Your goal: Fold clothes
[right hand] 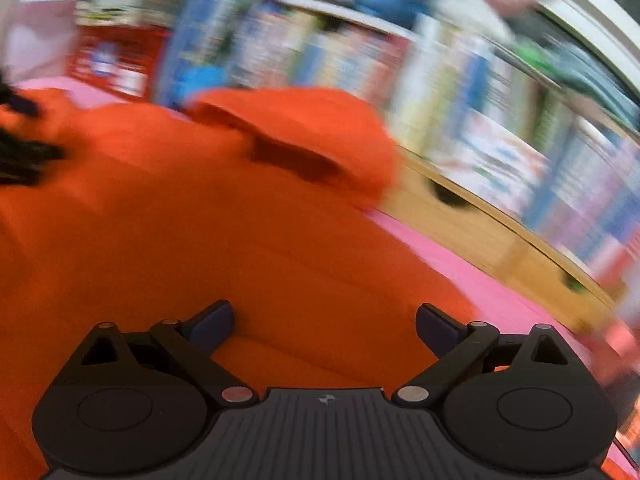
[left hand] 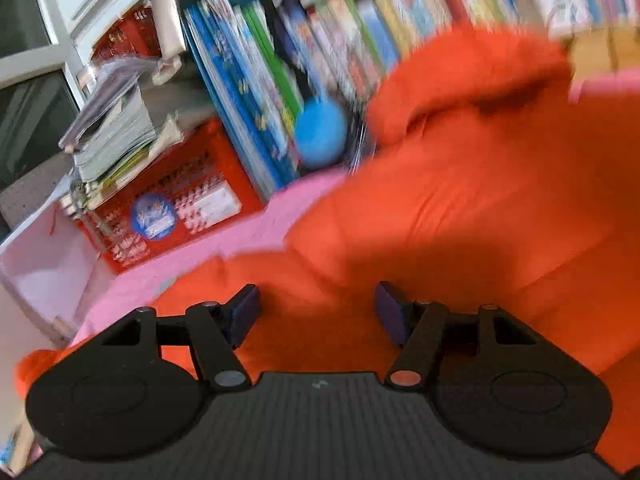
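An orange garment (left hand: 460, 208) lies spread over a pink surface (left hand: 224, 240), with a raised fold or hood (left hand: 468, 80) at its far end. My left gripper (left hand: 318, 312) hovers over the near part of the cloth, jaws apart, nothing between the dark pads. In the right wrist view the same orange garment (right hand: 192, 216) fills the left and middle, its hood (right hand: 304, 132) lifted at the back. My right gripper (right hand: 325, 326) stands wide open above the cloth and grips nothing. A blurred dark shape at the left edge there is probably the other gripper (right hand: 20, 152).
A shelf of upright books (left hand: 304, 64) runs behind the pink surface. A red crate (left hand: 168, 204) with a stack of papers (left hand: 116, 128) on it stands at the left, beside a white box (left hand: 44, 264). A blue ball (left hand: 320, 132) sits by the books. A wooden ledge (right hand: 492, 236) borders the right side.
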`<state>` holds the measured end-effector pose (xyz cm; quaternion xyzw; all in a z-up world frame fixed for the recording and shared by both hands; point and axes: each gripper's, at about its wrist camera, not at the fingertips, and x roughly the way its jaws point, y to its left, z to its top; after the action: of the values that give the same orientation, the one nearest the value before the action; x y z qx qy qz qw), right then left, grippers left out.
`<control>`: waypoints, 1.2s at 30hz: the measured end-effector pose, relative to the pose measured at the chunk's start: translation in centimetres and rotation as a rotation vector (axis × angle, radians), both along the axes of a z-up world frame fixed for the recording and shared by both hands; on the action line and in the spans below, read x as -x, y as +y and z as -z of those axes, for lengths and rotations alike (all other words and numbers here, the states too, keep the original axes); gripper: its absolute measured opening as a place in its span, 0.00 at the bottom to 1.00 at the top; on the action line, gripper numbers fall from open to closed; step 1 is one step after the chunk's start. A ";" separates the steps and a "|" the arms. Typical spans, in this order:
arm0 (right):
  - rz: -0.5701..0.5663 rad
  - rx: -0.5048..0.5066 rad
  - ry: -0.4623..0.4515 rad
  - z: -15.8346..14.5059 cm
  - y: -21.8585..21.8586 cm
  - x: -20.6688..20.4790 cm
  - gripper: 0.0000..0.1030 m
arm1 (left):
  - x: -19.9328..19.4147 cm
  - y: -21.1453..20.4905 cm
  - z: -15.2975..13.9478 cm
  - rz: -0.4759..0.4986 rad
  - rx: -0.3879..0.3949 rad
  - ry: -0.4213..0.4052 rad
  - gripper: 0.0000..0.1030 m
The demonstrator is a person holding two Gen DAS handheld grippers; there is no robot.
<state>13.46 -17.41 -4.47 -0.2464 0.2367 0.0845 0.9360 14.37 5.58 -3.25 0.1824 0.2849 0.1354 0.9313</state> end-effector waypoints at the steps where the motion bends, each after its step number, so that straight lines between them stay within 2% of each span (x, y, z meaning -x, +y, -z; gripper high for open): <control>1: 0.033 0.024 -0.011 0.2 -1.5 -0.1 0.95 | 0.0 0.3 0.0 -0.009 -0.003 0.006 0.62; 4: 0.131 0.090 -0.042 0.8 -6.2 -0.2 0.96 | 0.2 1.3 0.2 -0.008 -0.019 0.015 0.70; 8: 0.304 -0.015 0.001 0.4 -14.0 0.4 0.97 | 0.3 1.6 0.2 -0.006 -0.036 0.016 0.72; 10: 0.363 0.103 -0.042 1.1 -16.2 1.3 0.99 | 0.2 1.5 0.2 -0.002 -0.052 0.014 0.72; 16: 0.543 0.178 -0.045 1.5 -23.6 3.7 0.99 | 0.1 2.0 0.1 -0.004 -0.034 0.016 0.75; 18: 0.614 0.173 -0.054 1.7 -26.2 4.5 0.99 | 0.0 2.2 0.1 -0.006 -0.022 0.016 0.76; 24: 0.807 0.142 -0.046 1.8 -31.5 6.2 0.99 | 0.0 2.7 0.0 -0.013 0.012 0.016 0.79; 27: 0.860 0.131 -0.057 1.4 -31.2 7.0 0.98 | 0.1 3.4 -0.2 -0.011 0.062 0.015 0.79; 28: 0.856 0.108 -0.062 1.1 -30.7 7.2 0.98 | 0.2 3.7 -0.4 -0.005 0.089 0.014 0.79; 31: 0.736 0.010 -0.066 -0.5 -27.9 8.7 0.98 | 2.1 4.5 -1.7 0.020 0.206 0.001 0.77; 33: 0.654 -0.054 -0.067 -1.6 -26.0 9.6 0.98 | 4.4 4.2 -2.9 0.055 0.252 0.003 0.79; 36: 0.472 -0.175 0.012 -3.1 -21.3 11.1 0.99 | 8.0 2.7 -4.3 0.074 0.286 0.067 0.85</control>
<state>2.37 -38.67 -1.35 -0.1017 0.2851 -0.1147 0.9462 6.36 8.29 1.03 0.0626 0.3251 0.0530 0.9421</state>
